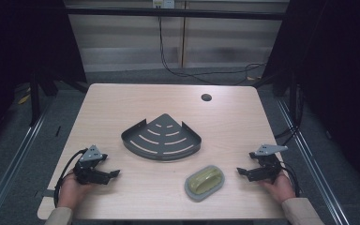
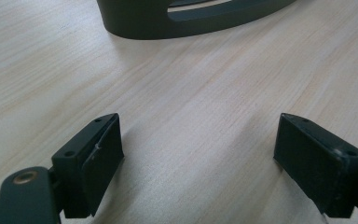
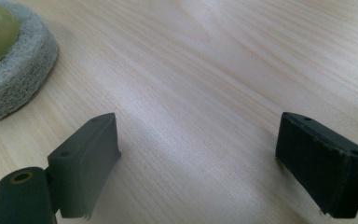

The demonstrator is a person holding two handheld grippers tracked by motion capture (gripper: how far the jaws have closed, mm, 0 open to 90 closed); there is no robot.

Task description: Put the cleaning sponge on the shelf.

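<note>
Light wood table (image 1: 122, 101), round dark hole (image 1: 206, 97) near its far edge.

Mid-table: dark grey fan-shaped metal rack (image 1: 161, 137) with a low rim and curved slots in its floor, point facing away from the person, curved side toward them.

Nearer the person and to the right of the rack: scrub pad (image 1: 205, 183), grey felt base with a yellow-green translucent grip on top. It lies flat, clear of the rack and not touching it.

Left gripper (image 1: 113, 174): held in the left hand (image 1: 70, 191) at the near left of the table, jaws pointing right toward the centre. In the left gripper view its jaws stand spread wide with bare wood between them and nothing gripped; the rack's curved wall (image 2: 186, 18) sits ahead at the top of the frame, well apart from the jaws.

Right gripper (image 1: 240, 171): held in the right hand (image 1: 277, 188) at the near right, jaws pointing left toward the pad. In the right gripper view the jaws are also spread wide and empty; the pad's felt edge (image 3: 16, 77) shows at top left, near but not touching the left jaw.

Both grippers look to be low over the table; contact with the surface is hard to judge from these angles.

Cables (image 1: 192, 70) trail on the floor behind the table.
</note>
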